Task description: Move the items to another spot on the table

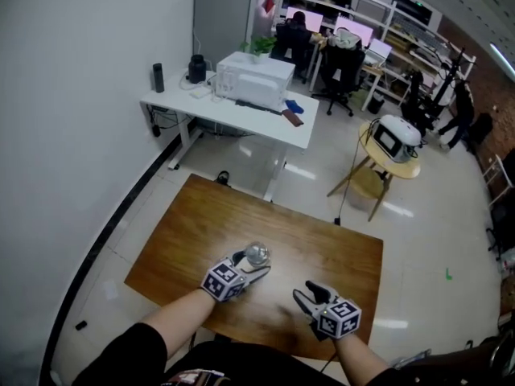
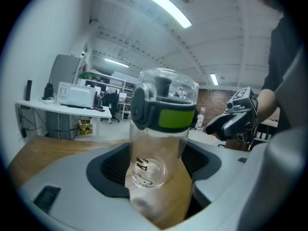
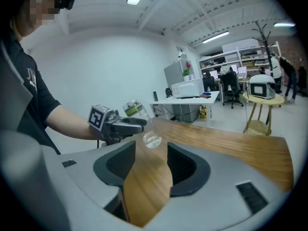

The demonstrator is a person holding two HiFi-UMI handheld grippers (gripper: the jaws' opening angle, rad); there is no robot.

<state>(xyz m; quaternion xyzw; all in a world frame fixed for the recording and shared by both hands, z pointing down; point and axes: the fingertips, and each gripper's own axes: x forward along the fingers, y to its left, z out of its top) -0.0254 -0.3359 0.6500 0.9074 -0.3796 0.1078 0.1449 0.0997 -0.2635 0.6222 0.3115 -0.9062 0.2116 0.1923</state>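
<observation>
A wooden table (image 1: 330, 252) lies under my left tongs (image 1: 253, 265) and right tongs (image 1: 305, 293). Ahead of the left pair — a white desk (image 1: 241, 117) by the white wall (image 1: 72, 95). Ahead of the right, I see a round side table (image 1: 366, 143) on pale glossy floor (image 1: 418, 240); strip lights (image 2: 161, 5) overhead.

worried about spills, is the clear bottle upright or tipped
Tipped: in the right gripper view the clear plastic bottle with the grey and green lid slants, held in the left gripper.
</observation>
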